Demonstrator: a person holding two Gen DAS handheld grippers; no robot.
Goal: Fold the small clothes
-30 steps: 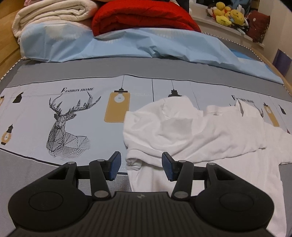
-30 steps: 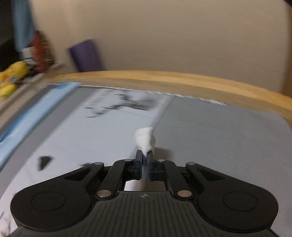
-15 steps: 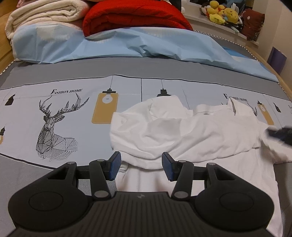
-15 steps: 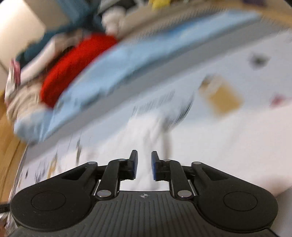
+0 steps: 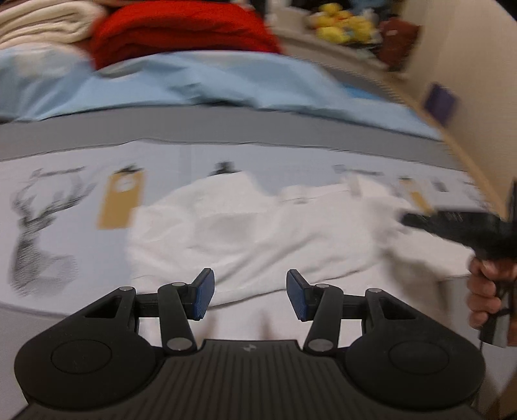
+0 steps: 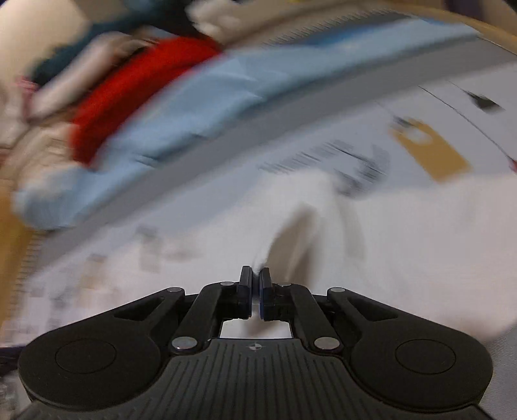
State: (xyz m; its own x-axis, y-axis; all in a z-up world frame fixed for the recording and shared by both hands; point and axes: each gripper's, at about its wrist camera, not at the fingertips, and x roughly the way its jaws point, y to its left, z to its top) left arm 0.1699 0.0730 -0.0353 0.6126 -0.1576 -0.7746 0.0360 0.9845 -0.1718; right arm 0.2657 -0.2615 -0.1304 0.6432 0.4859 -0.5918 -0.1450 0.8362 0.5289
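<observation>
A crumpled white shirt [image 5: 258, 226] lies on the printed bedsheet [image 5: 64, 194]. My left gripper [image 5: 249, 292] hovers open over the shirt's near edge, nothing between its blue pads. In the left wrist view my right gripper [image 5: 407, 219] reaches in from the right over the shirt's right side, held by a hand [image 5: 484, 290]. In the right wrist view the right gripper [image 6: 256, 281] is shut, and a raised fold of the white shirt [image 6: 420, 232] runs up into its pads. Both views are blurred.
Folded red [image 5: 181, 29] and cream [image 5: 42, 22] blankets and a light blue cover [image 5: 194, 84] lie at the head of the bed. Soft toys [image 5: 339, 26] sit on a shelf behind. The wooden bed frame [image 5: 468, 155] runs along the right.
The right gripper let go of a white cloth end near the bed's edge, swung round to face the shirt, opened, and shut on a fold. It came into the left view at right.
</observation>
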